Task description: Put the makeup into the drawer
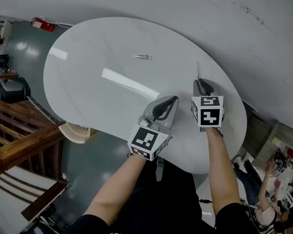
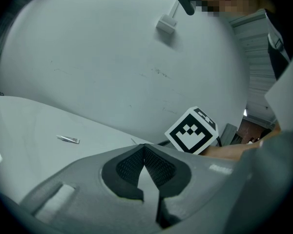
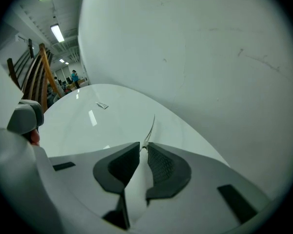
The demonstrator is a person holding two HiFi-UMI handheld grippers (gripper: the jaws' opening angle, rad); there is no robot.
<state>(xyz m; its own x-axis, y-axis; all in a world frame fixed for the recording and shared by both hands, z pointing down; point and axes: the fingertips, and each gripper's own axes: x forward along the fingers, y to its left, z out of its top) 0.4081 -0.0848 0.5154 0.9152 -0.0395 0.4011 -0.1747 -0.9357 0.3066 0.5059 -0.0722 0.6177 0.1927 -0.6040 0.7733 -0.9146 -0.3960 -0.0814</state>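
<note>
The right gripper [image 1: 199, 83] is clenched on a thin stick [image 1: 197, 70]. The left gripper [image 1: 172, 101] is clenched, empty. A small tube [image 1: 143, 57] lies on the table [image 1: 83, 87], well apart. No drawer is visible, so stowing appears not yet done.

The person wears a black top with short sleeves [image 1: 89, 225]. The left hand-held gripper [image 1: 170, 101] and the right hand-held gripper [image 1: 199, 83] are smooth, light grey moulded shells, rounded towards the front. Their jaws are lined with black pads [image 2: 161, 167] with a fine ribbed mesh. Behind each shell sits a white marker cube [image 1: 147, 141] printed with bold black squares.
</note>
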